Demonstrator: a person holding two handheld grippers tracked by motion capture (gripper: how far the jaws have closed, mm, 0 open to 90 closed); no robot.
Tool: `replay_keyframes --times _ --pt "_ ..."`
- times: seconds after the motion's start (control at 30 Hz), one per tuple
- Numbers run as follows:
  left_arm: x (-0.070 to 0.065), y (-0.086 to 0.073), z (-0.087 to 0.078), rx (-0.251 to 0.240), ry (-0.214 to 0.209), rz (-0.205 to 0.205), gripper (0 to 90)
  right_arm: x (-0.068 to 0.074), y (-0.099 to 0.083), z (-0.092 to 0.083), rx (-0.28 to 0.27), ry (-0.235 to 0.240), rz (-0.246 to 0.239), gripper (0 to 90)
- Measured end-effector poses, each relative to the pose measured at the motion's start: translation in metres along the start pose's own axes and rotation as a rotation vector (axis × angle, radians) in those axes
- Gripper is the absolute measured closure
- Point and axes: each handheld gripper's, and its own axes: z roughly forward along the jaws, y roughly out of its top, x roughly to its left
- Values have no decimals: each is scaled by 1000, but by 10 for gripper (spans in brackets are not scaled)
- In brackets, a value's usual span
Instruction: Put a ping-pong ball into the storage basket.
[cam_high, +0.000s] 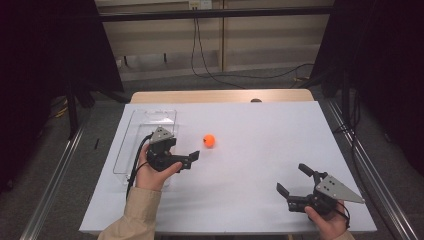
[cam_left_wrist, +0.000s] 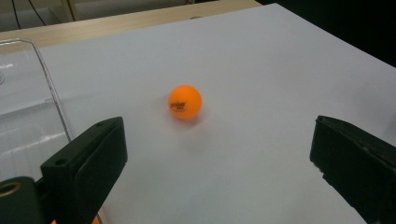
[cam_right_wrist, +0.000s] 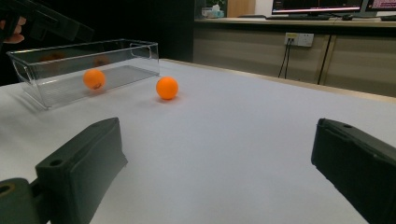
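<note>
Table-tennis ball (cam_left_wrist: 185, 101), orange with small dark print on its side, lies loose on the white table (cam_high: 260, 150) just ahead of the left tongs (cam_high: 186, 158), which gape wide with nothing between them; a clear plastic bin (cam_high: 150, 120) stands beside those tongs. To grasp it well, bring both jaws level around the ball's middle and close softly, since it would likely roll at a nudge. The right tongs (cam_high: 294, 181) are also wide and empty, well apart from the ball.

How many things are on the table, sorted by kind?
Orange balls: 2, one on the white table top, one inside the box
Clear plastic box: 1
Hand-held grippers: 2, left gripper and right gripper
Total: 5
</note>
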Motion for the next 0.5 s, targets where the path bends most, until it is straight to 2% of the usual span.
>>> replay_keyframes --times 0.3,0.5 --pt "-2 -1 3 6 12 7 42 0 0 0 2 0 1 19" --pt "-7 -2 8 17 4 15 44 0 0 0 -1 1 -3 19"
